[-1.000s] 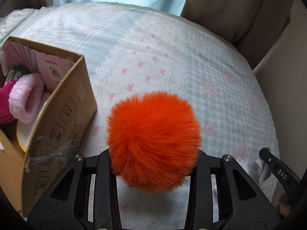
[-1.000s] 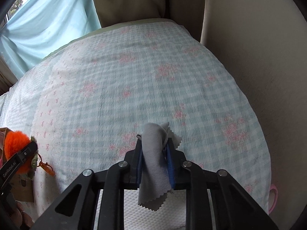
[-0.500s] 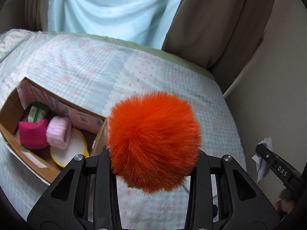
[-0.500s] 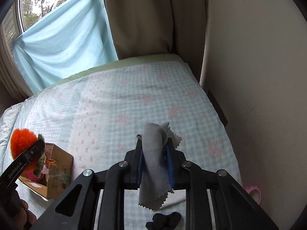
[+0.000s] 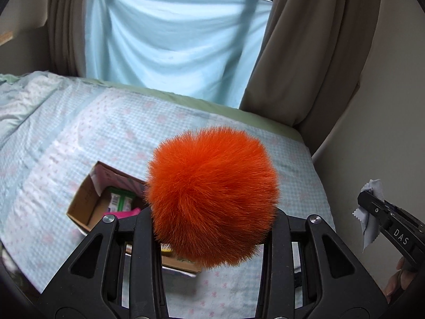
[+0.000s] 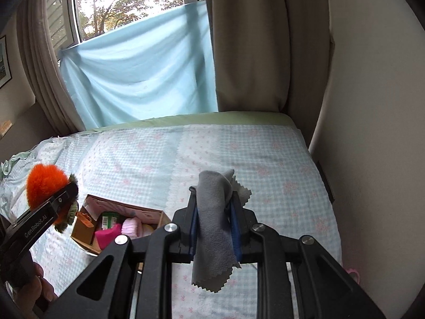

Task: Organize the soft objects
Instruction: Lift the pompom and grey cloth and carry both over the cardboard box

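Across the bed in its pale blue-and-pink checked quilt (image 6: 265,154), nothing loose in view. Toward the left, an open brown cardboard box (image 6: 87,222) already holding pink soft pieces and a green packet. Above it, high off the quilt, the fluffy orange fur pom-pom (image 5: 212,196) squeezed between the left gripper (image 5: 212,228) fingers. To the right, the small grey pinked-edge cloth (image 6: 215,226), folded and pinched by the right gripper (image 6: 215,223), well clear of the box. Best lowered one at a time: pom-pom first, straight down over the opening before releasing, then the cloth laid on top, avoiding the box walls.
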